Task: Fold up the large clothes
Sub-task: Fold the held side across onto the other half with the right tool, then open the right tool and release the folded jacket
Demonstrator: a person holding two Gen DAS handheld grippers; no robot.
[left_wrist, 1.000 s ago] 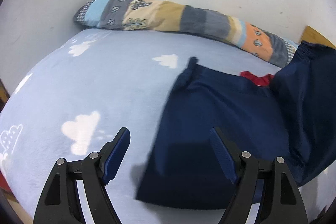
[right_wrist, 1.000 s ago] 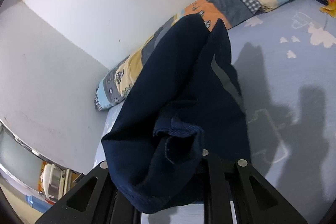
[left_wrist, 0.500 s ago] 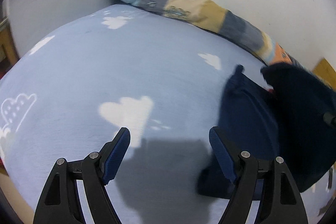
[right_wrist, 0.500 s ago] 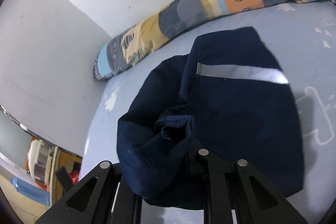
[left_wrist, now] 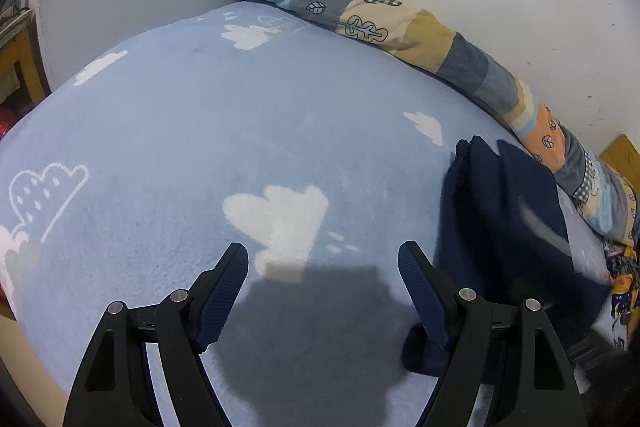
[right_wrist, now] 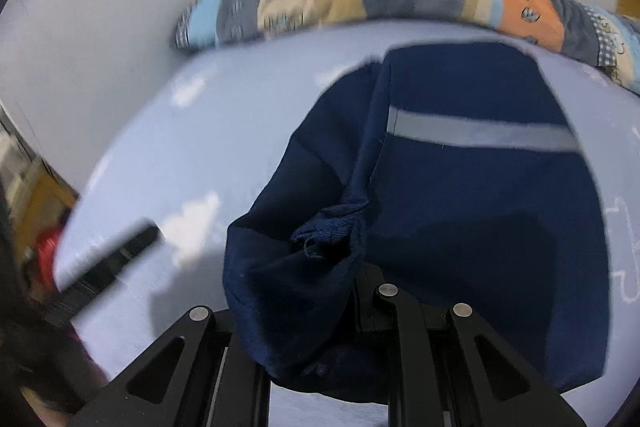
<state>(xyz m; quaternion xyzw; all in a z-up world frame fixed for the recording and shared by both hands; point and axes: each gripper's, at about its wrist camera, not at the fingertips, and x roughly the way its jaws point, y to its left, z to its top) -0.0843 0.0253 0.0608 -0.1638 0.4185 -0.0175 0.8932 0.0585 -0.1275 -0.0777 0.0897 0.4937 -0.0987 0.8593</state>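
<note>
A navy garment [right_wrist: 472, 195] with a grey reflective stripe [right_wrist: 480, 139] lies folded over on the light blue bed. Its bunched hem sits in my right gripper [right_wrist: 344, 267], which is shut on the fabric; cloth hides the fingertips. In the left wrist view the same garment [left_wrist: 504, 227] lies at the right, beside and behind my right-hand finger. My left gripper [left_wrist: 324, 291] is open over bare blanket, holding nothing, left of the garment.
The bed's blue cloud-print blanket [left_wrist: 200, 131] fills the view. A long patchwork bolster [left_wrist: 400, 27] lies along the white wall. Wooden furniture [left_wrist: 20, 63] stands past the bed's left edge. The other gripper [right_wrist: 108, 263] shows blurred at left.
My right gripper has brought the held hem down and across, laying the lifted garment over itself on the bed. My left gripper has swung left, away from the garment, over bare blanket.
</note>
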